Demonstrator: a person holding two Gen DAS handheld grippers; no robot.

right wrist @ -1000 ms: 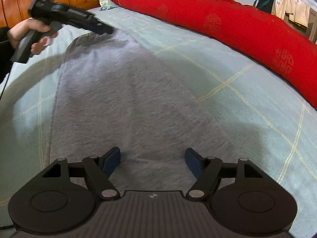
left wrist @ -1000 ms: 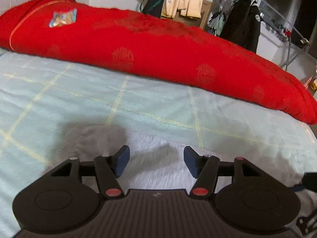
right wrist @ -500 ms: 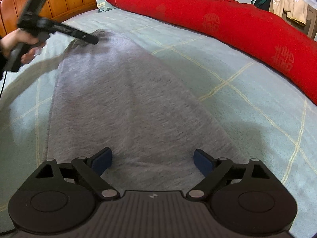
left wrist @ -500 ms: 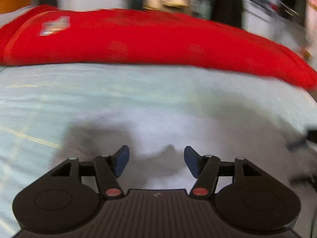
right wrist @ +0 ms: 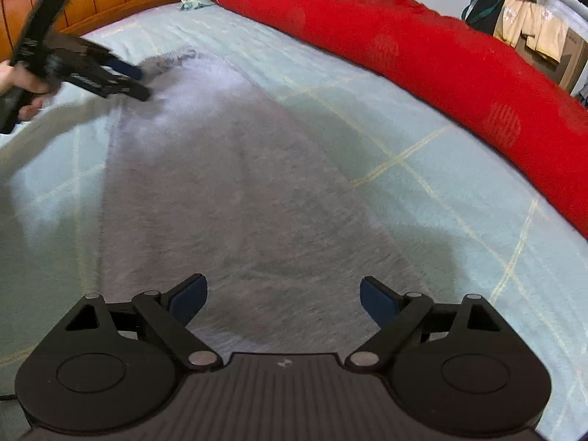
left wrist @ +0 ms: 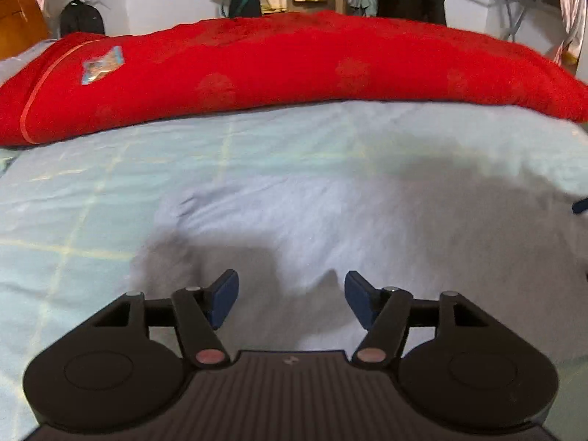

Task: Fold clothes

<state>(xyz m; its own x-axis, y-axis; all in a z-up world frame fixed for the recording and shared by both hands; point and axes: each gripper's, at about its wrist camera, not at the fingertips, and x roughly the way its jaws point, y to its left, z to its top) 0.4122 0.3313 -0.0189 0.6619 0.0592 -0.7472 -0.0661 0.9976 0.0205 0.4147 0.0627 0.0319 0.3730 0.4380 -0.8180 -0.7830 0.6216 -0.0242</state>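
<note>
Right gripper (right wrist: 281, 299) jaws now wide apart, wider than a second ago, nothing pinched; it looks like it has just let go. The garment (right wrist: 228, 191) lies flat under it, running out to 11 o'clock. There my left gripper (right wrist: 126, 79) sits at the far end, jaws parted, no cloth between the pads (left wrist: 220, 299). It has rolled and slid along since the earlier frame. Sheet (right wrist: 422, 183) around, red quilt (right wrist: 422, 51) at 1 o'clock. Smoothing done, I reckon; fold comes next.
</note>
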